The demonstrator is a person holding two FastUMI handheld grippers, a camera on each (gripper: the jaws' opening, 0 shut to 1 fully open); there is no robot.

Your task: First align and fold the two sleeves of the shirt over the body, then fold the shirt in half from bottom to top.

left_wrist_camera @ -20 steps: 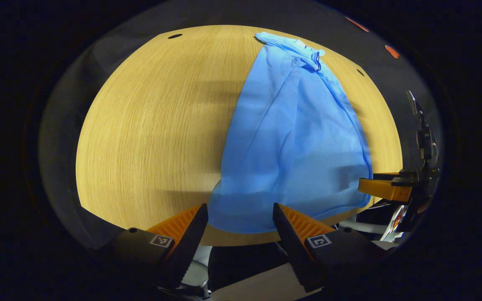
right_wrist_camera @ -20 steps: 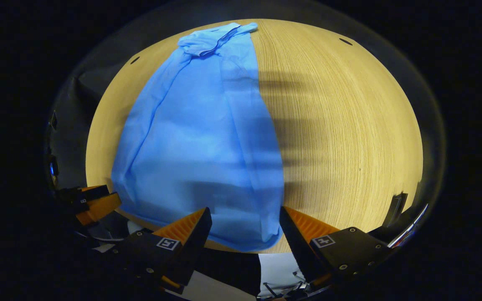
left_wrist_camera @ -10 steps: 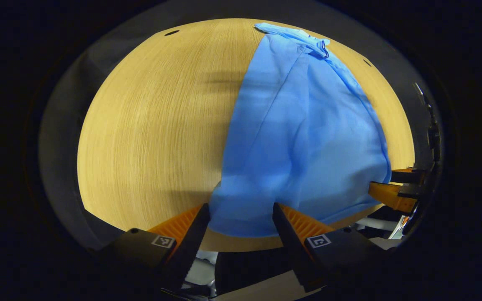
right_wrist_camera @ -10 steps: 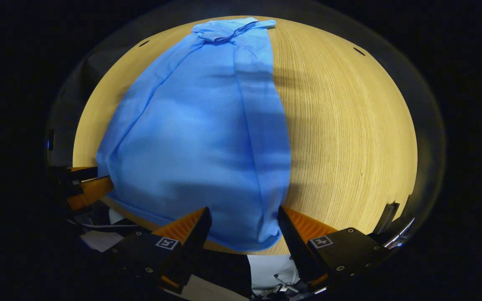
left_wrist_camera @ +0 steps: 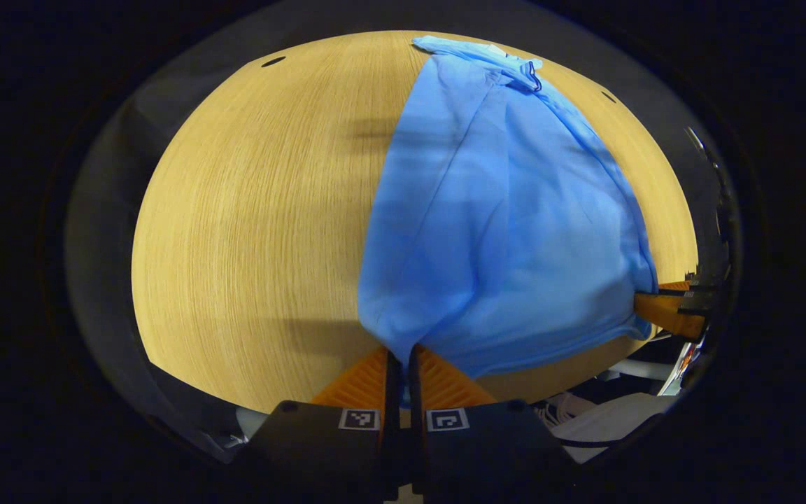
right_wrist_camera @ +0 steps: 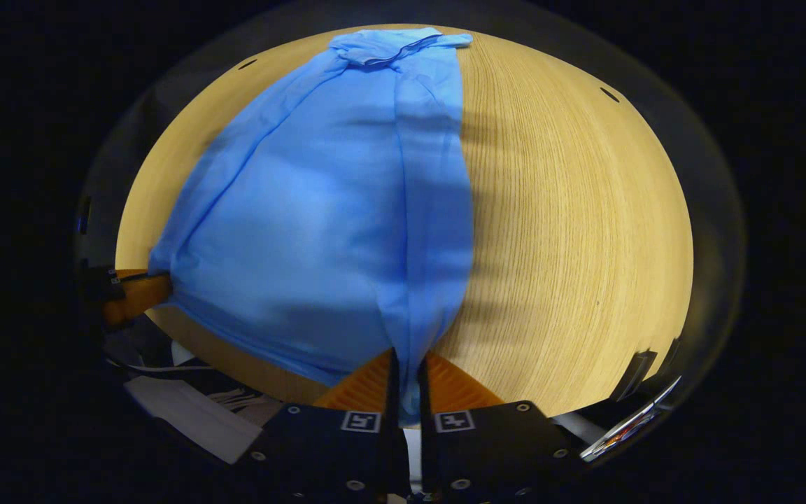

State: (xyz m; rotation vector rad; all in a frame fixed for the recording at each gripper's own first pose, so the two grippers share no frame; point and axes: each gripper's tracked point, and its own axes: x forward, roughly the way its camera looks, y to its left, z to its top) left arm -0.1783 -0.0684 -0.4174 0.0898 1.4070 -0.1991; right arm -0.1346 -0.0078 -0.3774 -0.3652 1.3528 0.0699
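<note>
Shirt fills the right half of the left gripper view, collar at the top, hem at the bottom; the left claw is pinched onto its lower corner at bottom centre. The other claw shows at the right edge on the far corner.

Right gripper view: the right claw nips the hem at bottom centre, on the surface. Cloth looks light, limp and slippery, so hem corners are the sensible hold.

A light wooden table carries a blue shirt, collar at the far edge.
</note>
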